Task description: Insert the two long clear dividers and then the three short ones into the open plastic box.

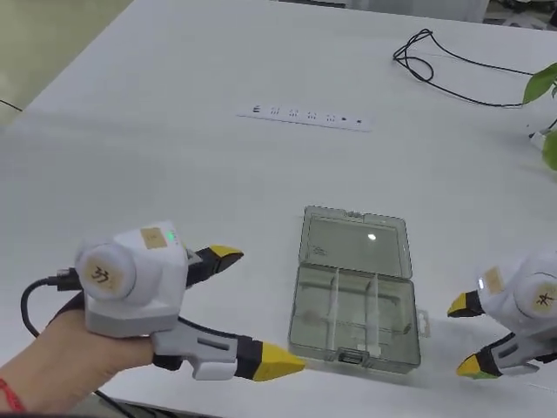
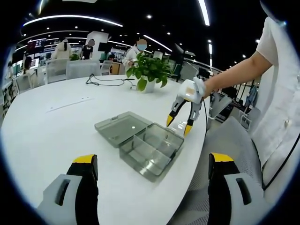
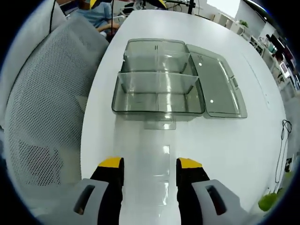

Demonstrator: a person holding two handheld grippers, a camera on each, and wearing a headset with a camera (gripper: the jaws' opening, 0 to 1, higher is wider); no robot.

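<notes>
A white table [image 1: 174, 157] stands in a big office with ceiling lights, and some people sit far behind it in the left gripper view. On the far part of the table lie a white power strip [image 1: 305, 116] and a black cable [image 1: 452, 74]; a green plant [image 2: 149, 70] stands near them. A grey mesh chair [image 3: 42, 108] is beside the table's edge.

The open plastic box [image 1: 355, 355] sits near the front edge of the table, between the two grippers, with its lid [image 1: 357, 239] folded back flat on the table. Two long dividers [image 1: 335, 300] stand inside the box, side by side, and run from the front wall toward the lid.

The left gripper [image 1: 252, 309], in a hand [image 1: 78, 357], hovers left of the box with its jaws wide apart and nothing between them. The right gripper [image 1: 466, 335] hovers right of the box, jaws also apart and empty. In the right gripper view, some thin clear pieces [image 3: 165, 176] lie on the table in front of its jaws; they are possibly short dividers, but they are too transparent to be sure.
</notes>
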